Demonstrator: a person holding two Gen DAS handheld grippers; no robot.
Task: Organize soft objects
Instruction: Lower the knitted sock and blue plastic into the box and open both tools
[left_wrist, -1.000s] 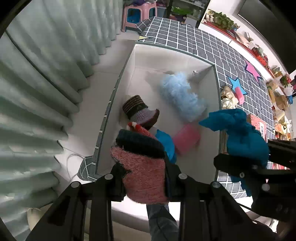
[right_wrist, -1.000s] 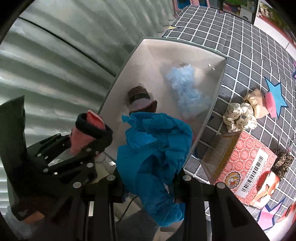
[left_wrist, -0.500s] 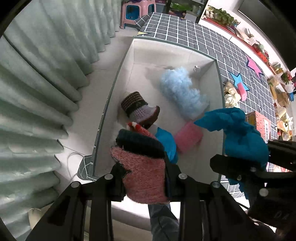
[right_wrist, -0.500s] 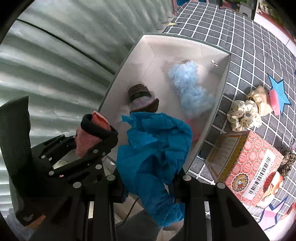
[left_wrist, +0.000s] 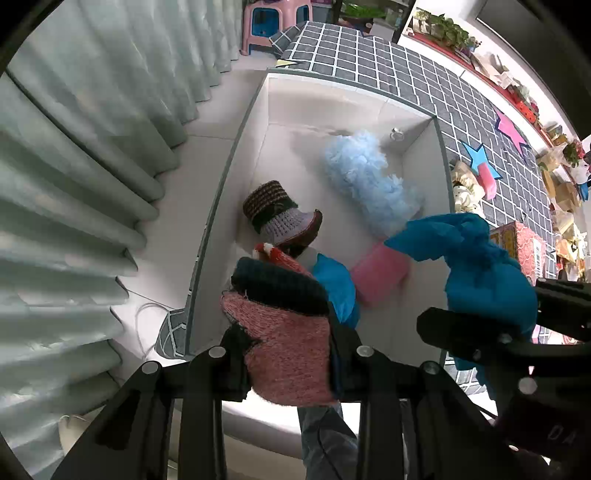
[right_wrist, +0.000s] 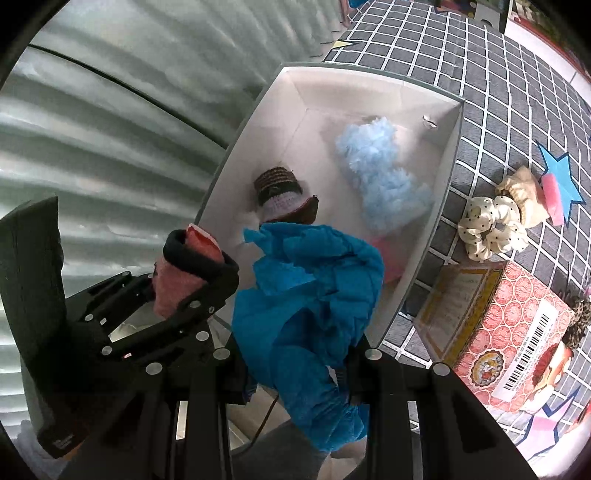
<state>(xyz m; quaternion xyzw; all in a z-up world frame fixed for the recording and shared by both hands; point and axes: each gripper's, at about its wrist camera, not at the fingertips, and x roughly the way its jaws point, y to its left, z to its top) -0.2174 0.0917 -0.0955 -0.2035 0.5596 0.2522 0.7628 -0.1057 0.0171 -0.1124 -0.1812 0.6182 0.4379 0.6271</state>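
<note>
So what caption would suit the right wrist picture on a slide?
Right gripper holding crumpled blue cloth above white box; left gripper alongside clamps pink knitted sock.

The knitted sock (left_wrist: 288, 354) is mottled pink with a dark teal cuff, and the crumpled cloth (right_wrist: 310, 302) is bright blue. In the white box (left_wrist: 236, 192) lie a pale blue fluffy piece (left_wrist: 369, 188), a brown-striped grey knitted bootie (left_wrist: 280, 218) and a pink pad (left_wrist: 380, 273); the mat (right_wrist: 509, 92) is dark grey with a white grid.
</note>
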